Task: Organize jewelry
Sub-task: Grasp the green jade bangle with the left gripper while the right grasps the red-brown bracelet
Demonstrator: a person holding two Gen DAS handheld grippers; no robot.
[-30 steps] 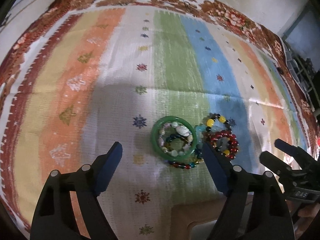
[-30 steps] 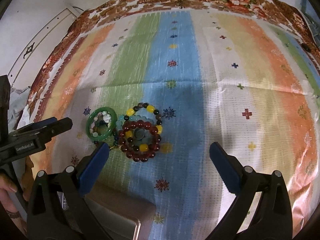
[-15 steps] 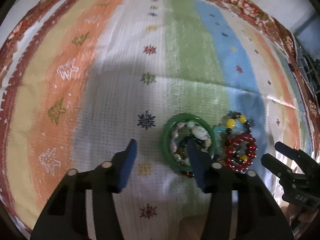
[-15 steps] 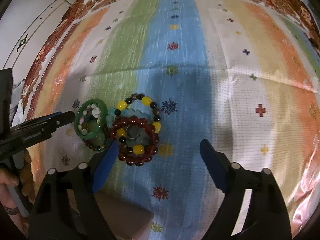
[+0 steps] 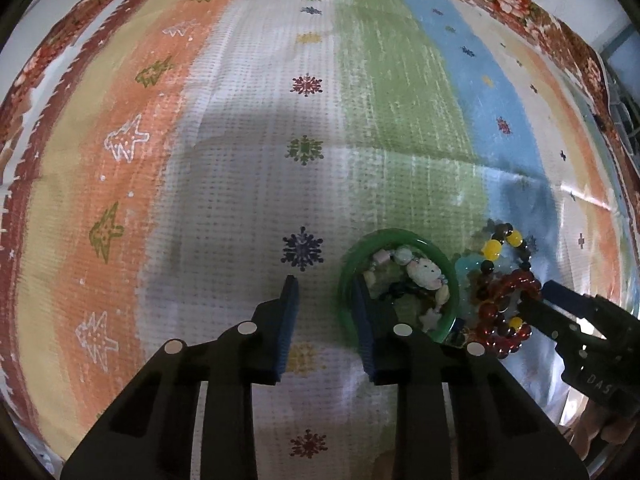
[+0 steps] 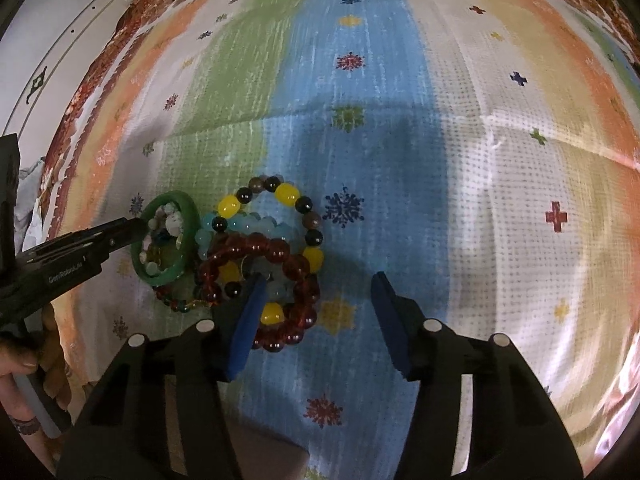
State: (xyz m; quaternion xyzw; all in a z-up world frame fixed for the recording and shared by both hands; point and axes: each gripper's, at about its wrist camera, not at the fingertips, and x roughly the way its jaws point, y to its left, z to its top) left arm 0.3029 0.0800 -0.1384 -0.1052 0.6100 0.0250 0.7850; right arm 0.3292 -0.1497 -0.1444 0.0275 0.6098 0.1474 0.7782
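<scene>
So the jewelry's all in one little heap on the striped cloth [image 6: 460, 160], roughly where the green and blue stripes meet. There's a green bangle [image 5: 346, 280] with a shell bracelet [image 5: 424, 274] lying inside its ring, and touching it on the right a dark red bead bracelet [image 6: 296, 268] stacked over a yellow-and-black bead one [image 6: 286, 194] and a pale blue one [image 6: 240, 222]. Another thin beaded strand pokes out under the bangle, too small to make out properly.

Left gripper [image 5: 326, 292] is pointing steeply down with its jaws closing around the bangle's near-left rim: one finger inside the ring, the other outside on the cloth. Doesn't look like the pads are pressing it yet, though that bit's shadowy.

Right gripper [image 6: 318, 280] is also closing, left finger down inside the red bracelet, right finger out on the blue stripe, rim in between, still a gap on that side.

A hand [image 6: 24, 380] shows at the left edge of the right view.
</scene>
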